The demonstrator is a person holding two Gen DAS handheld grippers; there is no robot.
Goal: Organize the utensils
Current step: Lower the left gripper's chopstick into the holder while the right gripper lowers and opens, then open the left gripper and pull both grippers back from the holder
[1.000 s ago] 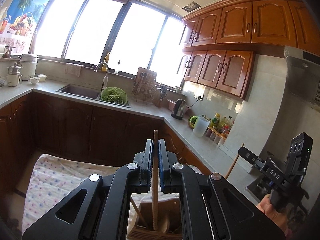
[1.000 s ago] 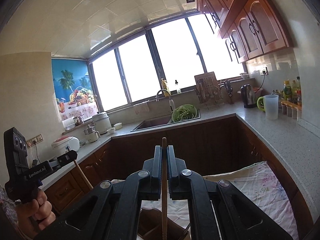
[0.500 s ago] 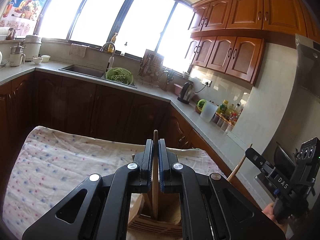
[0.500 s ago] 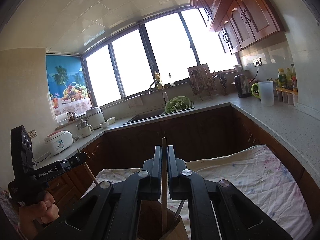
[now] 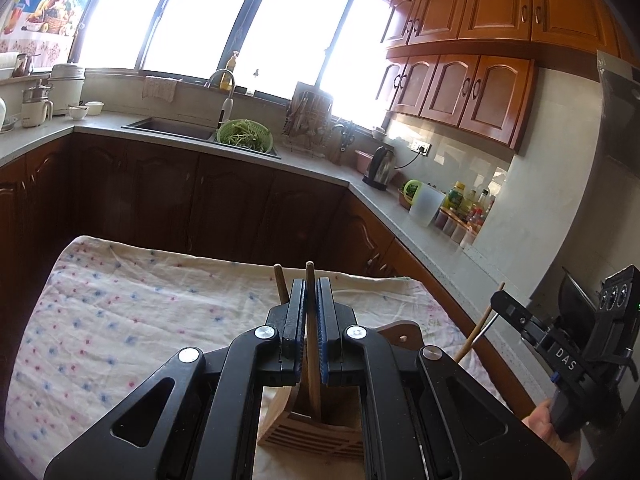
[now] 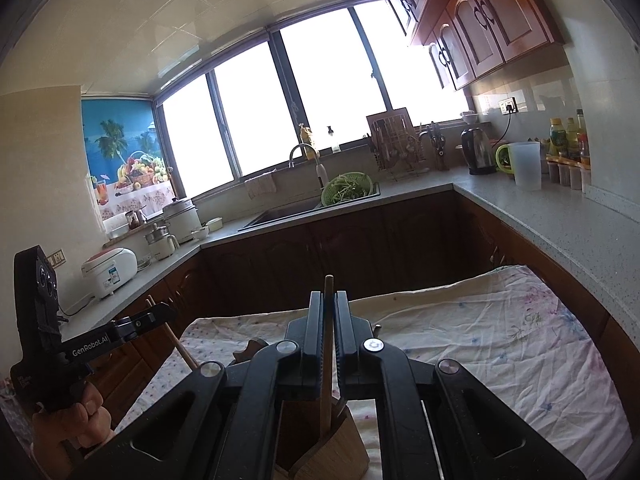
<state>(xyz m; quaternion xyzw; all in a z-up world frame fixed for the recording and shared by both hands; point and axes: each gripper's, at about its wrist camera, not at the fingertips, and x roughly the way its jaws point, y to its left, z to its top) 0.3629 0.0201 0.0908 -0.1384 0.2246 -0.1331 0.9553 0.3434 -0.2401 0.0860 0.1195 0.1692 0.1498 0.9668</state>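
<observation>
- The left gripper [image 5: 308,336] was closed tight on a slim wooden chopstick [image 5: 311,344], held upright between its blue pads.
- The right gripper [image 6: 329,332] pinched a second wooden stick [image 6: 327,360] the same way.
- Both sticks' lower ends reached into the slatted wooden holder [image 5: 316,428], directly beneath the jaws, on a wrinkled floral cloth [image 5: 120,320].

A wooden holder [image 5: 316,426] stands on the cloth [image 5: 120,320], before the counter [image 5: 312,164].
</observation>
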